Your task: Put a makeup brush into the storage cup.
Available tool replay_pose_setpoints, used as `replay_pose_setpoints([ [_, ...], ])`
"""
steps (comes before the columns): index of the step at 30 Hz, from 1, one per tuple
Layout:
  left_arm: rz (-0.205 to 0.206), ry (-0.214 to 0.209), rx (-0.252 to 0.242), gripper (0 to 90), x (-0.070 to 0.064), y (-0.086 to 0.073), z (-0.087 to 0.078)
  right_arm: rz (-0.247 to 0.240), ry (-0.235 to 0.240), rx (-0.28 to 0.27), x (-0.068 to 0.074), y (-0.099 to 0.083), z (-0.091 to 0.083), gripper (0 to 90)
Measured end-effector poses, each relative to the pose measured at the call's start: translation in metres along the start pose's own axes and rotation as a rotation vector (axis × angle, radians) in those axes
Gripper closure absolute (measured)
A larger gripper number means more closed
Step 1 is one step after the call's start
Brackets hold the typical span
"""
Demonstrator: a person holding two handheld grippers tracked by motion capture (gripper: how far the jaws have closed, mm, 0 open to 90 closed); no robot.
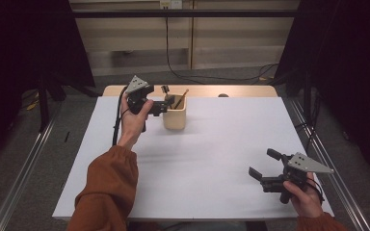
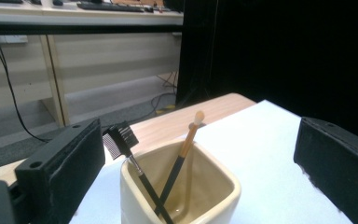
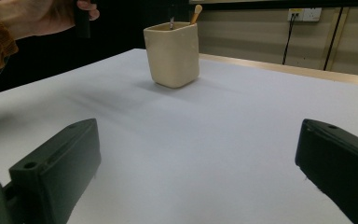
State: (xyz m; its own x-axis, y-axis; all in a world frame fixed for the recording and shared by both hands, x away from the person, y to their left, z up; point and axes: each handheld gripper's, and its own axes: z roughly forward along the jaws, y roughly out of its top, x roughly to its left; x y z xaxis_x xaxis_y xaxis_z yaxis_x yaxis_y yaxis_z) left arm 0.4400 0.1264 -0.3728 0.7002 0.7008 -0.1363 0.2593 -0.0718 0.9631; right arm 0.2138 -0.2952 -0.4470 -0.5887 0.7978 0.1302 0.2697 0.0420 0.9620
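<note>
A cream square cup point(image 1: 175, 119) stands at the back left of the white table top point(image 1: 207, 159). It holds two thin black-handled brushes: a small comb brush point(image 2: 120, 139) and a sponge-tipped applicator point(image 2: 189, 138), both leaning against the rim. My left gripper point(image 1: 166, 103) hovers open just above the cup's left rim, its jaws on either side of the cup point(image 2: 182, 196) in the left gripper view. My right gripper point(image 1: 264, 164) is held open and empty above the table's front right, and it faces the far-off cup point(image 3: 172, 53).
A strip of bare wooden table point(image 1: 231, 91) shows behind the white top. Dark curtains hang on both sides, and cables point(image 1: 173, 72) trail on the floor behind. The person's left hand point(image 3: 37, 16) shows at the upper left of the right gripper view.
</note>
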Motion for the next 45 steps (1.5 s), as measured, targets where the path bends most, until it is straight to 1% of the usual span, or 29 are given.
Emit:
replay_pose_setpoints([
  [2,0.017,0.007,0.009,2.4,-0.002,0.002,-0.004,-0.002,0.000,0.001,0.000,0.000,0.000,0.0],
  [5,0.001,0.007,-0.002,2.4,-0.002,0.003,-0.012,-0.004,0.002,0.002,0.000,0.000,0.001,0.0],
  [7,0.007,0.016,0.008,2.5,-0.001,0.003,-0.017,-0.004,0.002,0.002,0.000,0.000,0.001,0.0],
  [9,-0.001,0.018,0.009,2.4,-0.001,0.003,-0.021,-0.001,0.002,0.006,0.000,0.000,0.001,0.0],
  [11,-0.004,0.020,0.004,2.4,-0.004,0.001,-0.025,0.000,0.004,0.007,-0.001,0.000,0.001,0.0],
  [13,0.002,0.017,0.013,2.1,-0.007,-0.001,-0.028,0.004,0.004,0.006,-0.001,0.000,0.002,0.0],
  [14,-0.004,0.018,0.013,1.8,-0.009,-0.002,-0.029,0.005,0.003,0.007,-0.001,0.000,0.002,0.0],
  [15,-0.003,0.005,0.015,1.8,-0.009,-0.003,-0.031,0.005,0.004,0.009,-0.001,0.000,0.002,0.0],
  [16,-0.007,0.001,0.009,1.9,-0.010,-0.004,-0.033,0.005,0.004,0.009,-0.001,0.000,0.002,0.0],
  [19,-0.006,0.000,0.006,1.9,-0.012,-0.007,-0.038,0.005,0.003,0.008,-0.001,0.000,0.002,0.0],
  [20,-0.004,0.000,0.011,1.9,-0.012,-0.007,-0.039,0.006,0.003,0.009,-0.001,0.000,0.002,0.0],
  [22,0.003,0.015,0.010,1.8,-0.013,-0.010,-0.043,0.004,0.004,0.008,-0.001,0.000,0.001,0.0],
  [23,-0.001,0.023,0.001,1.8,-0.013,-0.011,-0.044,0.005,0.004,0.008,-0.001,0.000,0.001,0.0],
  [24,-0.010,0.016,-0.006,1.8,-0.015,-0.013,-0.046,0.007,0.004,0.009,-0.001,0.000,0.001,0.0],
  [25,-0.003,0.015,0.001,1.8,-0.016,-0.014,-0.047,0.009,0.007,0.011,-0.001,0.000,0.002,0.0],
  [26,0.001,0.017,0.001,1.8,-0.018,-0.014,-0.047,0.009,0.008,0.011,-0.001,0.000,0.002,0.0],
  [29,0.031,0.013,-0.006,1.6,-0.023,-0.017,-0.053,0.011,0.003,0.007,-0.001,0.000,0.001,0.0],
  [31,0.037,0.021,-0.014,1.6,-0.023,-0.020,-0.058,0.013,0.002,0.006,-0.001,0.000,0.001,0.0],
  [33,0.029,0.026,-0.021,1.8,-0.021,-0.024,-0.064,0.015,0.001,0.006,-0.001,0.000,0.001,0.0],
  [34,0.021,0.037,-0.028,2.4,-0.020,-0.027,-0.067,0.011,0.004,0.007,-0.001,0.000,0.001,0.0],
  [36,-0.002,0.033,-0.032,2.3,-0.016,-0.032,-0.074,0.008,0.004,0.006,-0.001,0.000,0.001,0.0],
  [37,-0.008,0.035,-0.029,2.3,-0.016,-0.035,-0.078,0.011,0.004,0.007,-0.001,0.000,0.001,0.0],
  [38,-0.003,0.046,-0.029,2.3,-0.015,-0.037,-0.081,0.012,0.004,0.008,-0.001,0.000,0.001,0.0],
  [41,-0.002,0.052,-0.021,1.9,-0.016,-0.044,-0.090,0.014,0.004,0.009,-0.001,0.000,0.001,0.0],
  [42,-0.001,0.064,-0.028,2.2,-0.017,-0.045,-0.093,0.013,0.004,0.009,-0.001,0.000,0.001,0.0],
  [43,0.007,0.069,-0.022,2.9,-0.017,-0.047,-0.096,0.015,0.003,0.008,-0.001,0.000,0.001,0.0],
  [45,0.000,0.062,-0.015,2.9,-0.018,-0.051,-0.101,0.014,0.002,0.008,-0.001,0.000,0.001,0.0],
])
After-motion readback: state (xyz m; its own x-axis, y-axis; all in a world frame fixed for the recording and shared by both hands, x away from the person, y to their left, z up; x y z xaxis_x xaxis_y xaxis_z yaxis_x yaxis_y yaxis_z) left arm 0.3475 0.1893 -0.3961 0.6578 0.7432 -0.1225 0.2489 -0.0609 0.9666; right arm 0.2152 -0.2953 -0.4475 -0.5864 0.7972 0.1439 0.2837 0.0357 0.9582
